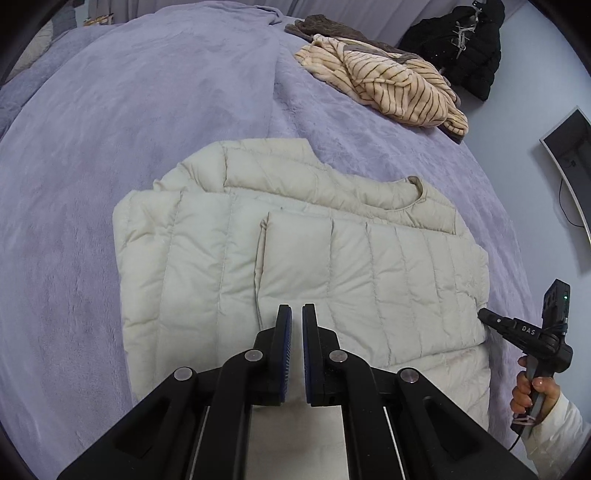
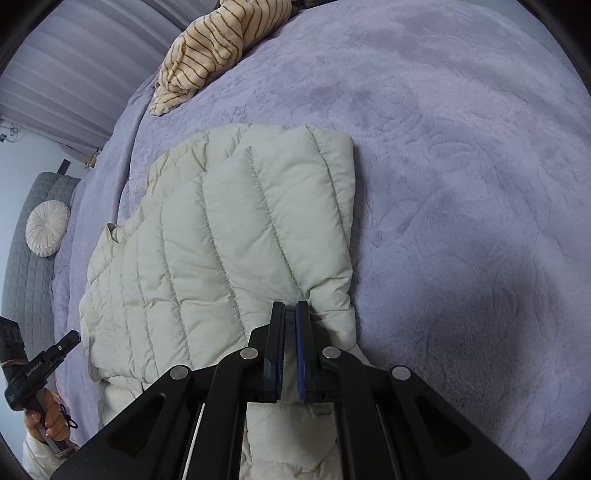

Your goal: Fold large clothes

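A cream quilted puffer jacket (image 1: 295,243) lies folded on the lavender blanket (image 1: 110,147), its collar toward the far right in the left wrist view. My left gripper (image 1: 296,310) hovers above the jacket's near edge, shut, with nothing between its blue pads. My right gripper (image 2: 290,306) is shut too, its tips at the jacket's (image 2: 221,240) wrinkled near corner; no fabric shows in the thin gap. The left wrist view shows the right gripper (image 1: 482,314) touching the jacket's right edge, held by a hand (image 1: 532,395). The left gripper (image 2: 75,336) appears at the lower left of the right wrist view.
A cream striped garment (image 1: 388,88) and a brown one (image 1: 332,26) lie at the bed's far side. A black coat (image 1: 461,44) hangs by the wall, near a dark screen (image 1: 569,155). A grey quilted headboard (image 2: 26,295) carries a round white cushion (image 2: 47,228).
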